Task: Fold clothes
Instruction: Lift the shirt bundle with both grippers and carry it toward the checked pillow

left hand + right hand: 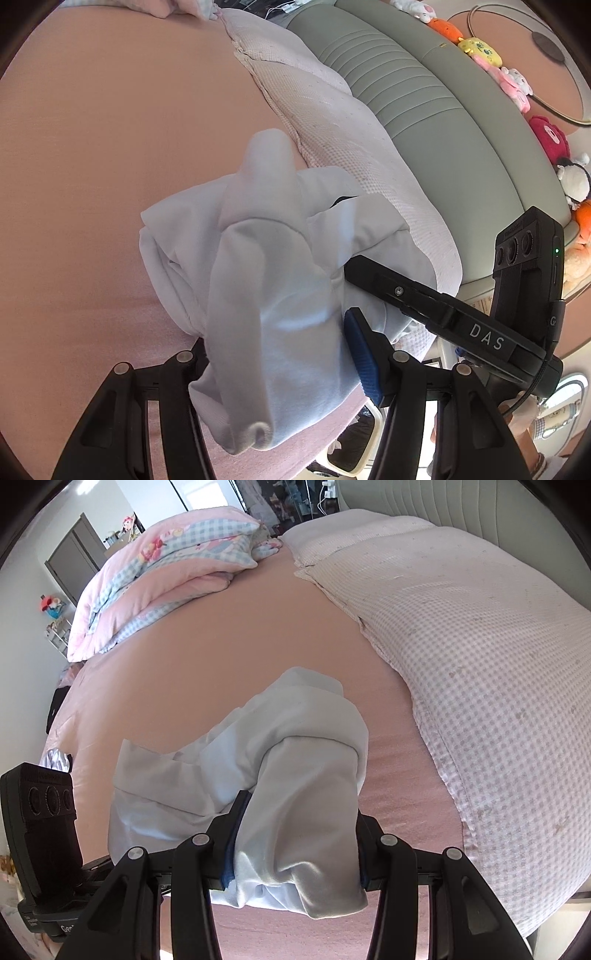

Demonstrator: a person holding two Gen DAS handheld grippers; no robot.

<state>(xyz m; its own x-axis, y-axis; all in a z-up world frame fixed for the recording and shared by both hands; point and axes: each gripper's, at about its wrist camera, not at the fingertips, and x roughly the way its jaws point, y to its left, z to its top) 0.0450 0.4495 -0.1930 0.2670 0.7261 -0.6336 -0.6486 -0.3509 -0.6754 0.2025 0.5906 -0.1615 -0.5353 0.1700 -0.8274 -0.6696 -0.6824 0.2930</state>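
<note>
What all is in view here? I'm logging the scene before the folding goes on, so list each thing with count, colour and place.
White cotton garment: one, bunched on the bed, a part in each gripper.
Pink bed sheet: one, covering the mattress.
Pink-and-white checked pillows: two, along the headboard.
Grey-green padded headboard: one, behind the pillows.
Plush toys: a row, yellow, pink, red, orange, white, on top of the headboard.
Pink and blue checked quilt: one, folded, at the bed's far corner.
Left gripper: black with blue pads, shut on a fold of the garment.
Right gripper: black with blue pads, shut on another fold.
</note>
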